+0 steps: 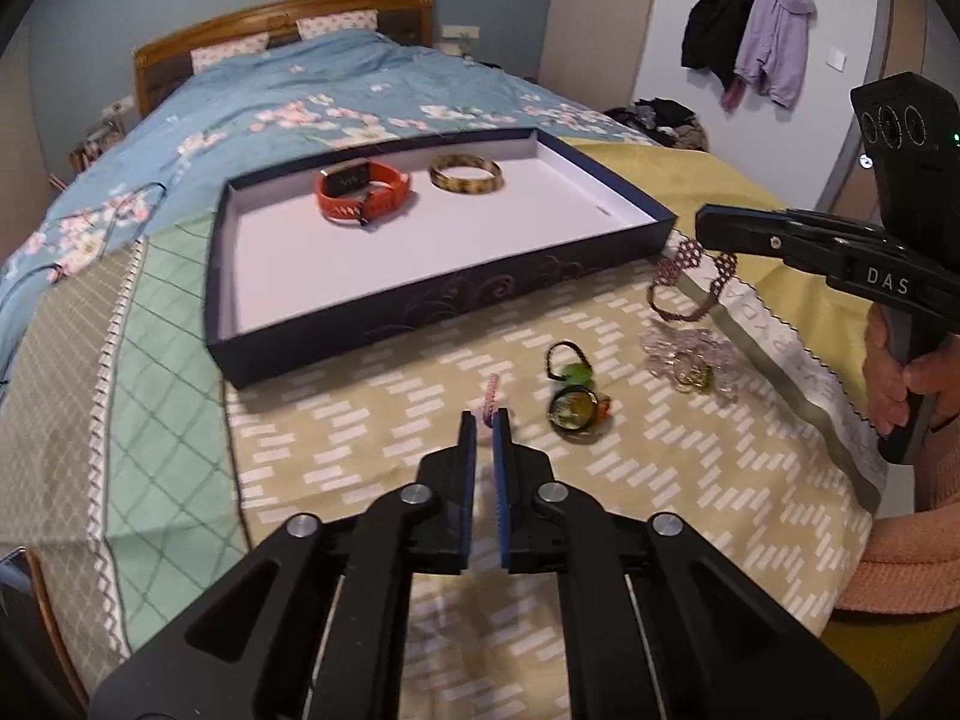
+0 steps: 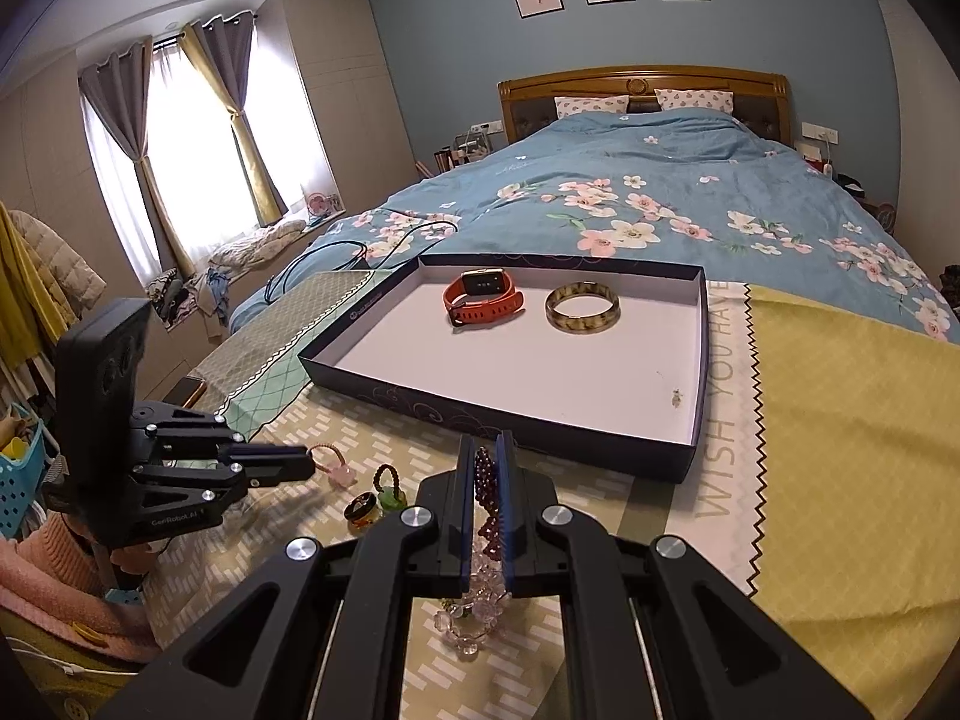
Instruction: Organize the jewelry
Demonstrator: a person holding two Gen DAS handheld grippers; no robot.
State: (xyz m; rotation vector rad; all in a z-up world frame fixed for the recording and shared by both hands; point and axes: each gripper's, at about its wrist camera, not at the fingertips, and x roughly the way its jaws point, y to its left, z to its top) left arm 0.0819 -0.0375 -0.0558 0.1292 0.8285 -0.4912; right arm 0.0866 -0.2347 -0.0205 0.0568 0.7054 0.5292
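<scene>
A dark shallow box (image 1: 456,306) (image 2: 498,420) with a white floor lies on the bed and holds an orange watch (image 1: 363,192) (image 2: 483,297) and a tortoiseshell bangle (image 1: 465,175) (image 2: 582,307). My left gripper (image 1: 485,418) (image 2: 309,468) is shut on a pink hair tie (image 1: 491,396) (image 2: 330,463). My right gripper (image 2: 486,456) (image 1: 705,228) is shut on a dark red beaded bracelet (image 2: 487,501) (image 1: 690,282). A clear bead bracelet (image 1: 690,360) (image 2: 474,612), a green charm loop (image 1: 570,366) (image 2: 387,489) and a round ring (image 1: 573,411) (image 2: 363,507) lie on the cloth.
The box sits on a patterned beige cloth (image 1: 600,480). A yellow cloth (image 2: 840,450) lies to the right. A blue floral duvet (image 2: 630,198) covers the bed behind. A cable (image 2: 336,264) lies at the left of the bed.
</scene>
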